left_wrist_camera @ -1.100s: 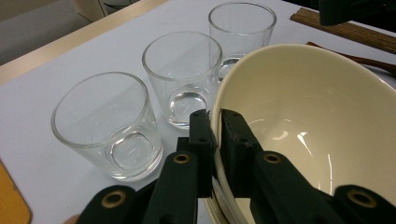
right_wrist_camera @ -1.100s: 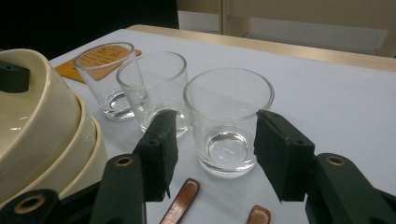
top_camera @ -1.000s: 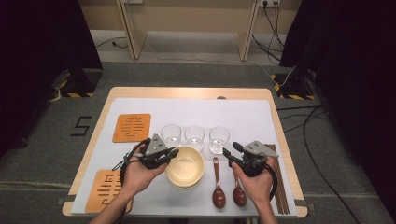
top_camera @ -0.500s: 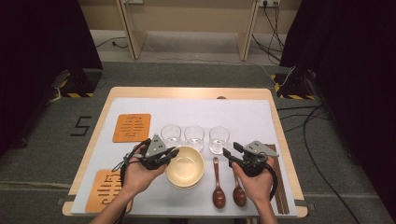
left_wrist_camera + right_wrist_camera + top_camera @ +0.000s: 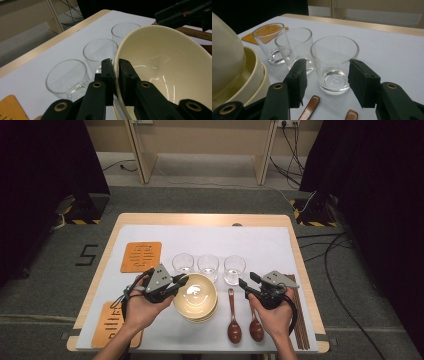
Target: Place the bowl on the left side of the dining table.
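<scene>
Nothing had visibly shifted since a second before. At left, the left gripper [image 5: 113,72] was clamped on the rim of the top cream ceramic bowl [image 5: 195,293], tilted on its stack; a thin rim pinch could slip. Just beyond, 3 clear glass tumblers [image 5: 209,265] risked knocks. The right gripper [image 5: 325,81] hovered, jaws apart.

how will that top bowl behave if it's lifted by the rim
The top bowl looks glossy, so it may slip in the left claw pinching its rim. Held at one edge, it will likely tilt. It looks rigid and probably chips if knocked against the glasses.
</scene>
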Tool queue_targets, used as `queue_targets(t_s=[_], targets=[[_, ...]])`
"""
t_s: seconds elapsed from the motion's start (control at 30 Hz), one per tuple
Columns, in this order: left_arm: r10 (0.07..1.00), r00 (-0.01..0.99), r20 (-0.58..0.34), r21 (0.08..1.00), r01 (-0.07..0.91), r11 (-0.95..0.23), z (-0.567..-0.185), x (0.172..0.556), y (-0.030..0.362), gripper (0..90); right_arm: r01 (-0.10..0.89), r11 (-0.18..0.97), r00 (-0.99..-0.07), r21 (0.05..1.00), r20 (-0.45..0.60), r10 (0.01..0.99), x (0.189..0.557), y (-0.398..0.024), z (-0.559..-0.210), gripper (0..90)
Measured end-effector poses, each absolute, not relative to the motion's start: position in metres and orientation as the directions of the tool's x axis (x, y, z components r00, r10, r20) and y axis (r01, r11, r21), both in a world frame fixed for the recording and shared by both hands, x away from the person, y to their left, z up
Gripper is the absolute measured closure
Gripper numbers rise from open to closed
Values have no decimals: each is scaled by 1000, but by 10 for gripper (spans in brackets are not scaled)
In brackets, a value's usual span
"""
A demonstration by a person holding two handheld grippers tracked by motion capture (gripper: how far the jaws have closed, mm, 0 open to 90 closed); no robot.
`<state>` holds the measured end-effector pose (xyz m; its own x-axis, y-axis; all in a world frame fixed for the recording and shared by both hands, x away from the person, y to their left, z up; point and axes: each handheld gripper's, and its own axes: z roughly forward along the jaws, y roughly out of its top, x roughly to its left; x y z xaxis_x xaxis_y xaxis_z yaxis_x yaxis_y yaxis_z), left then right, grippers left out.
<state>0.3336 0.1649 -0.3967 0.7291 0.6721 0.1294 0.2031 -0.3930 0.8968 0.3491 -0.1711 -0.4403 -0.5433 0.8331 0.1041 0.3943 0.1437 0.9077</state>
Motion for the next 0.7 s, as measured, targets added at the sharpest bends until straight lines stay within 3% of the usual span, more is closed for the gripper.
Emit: queue_targets(t_s=[0.7], targets=[[686, 712, 149, 919, 156, -361, -375, 331, 180, 825, 389, 141, -543, 910, 103, 833, 349, -171, -440, 495]])
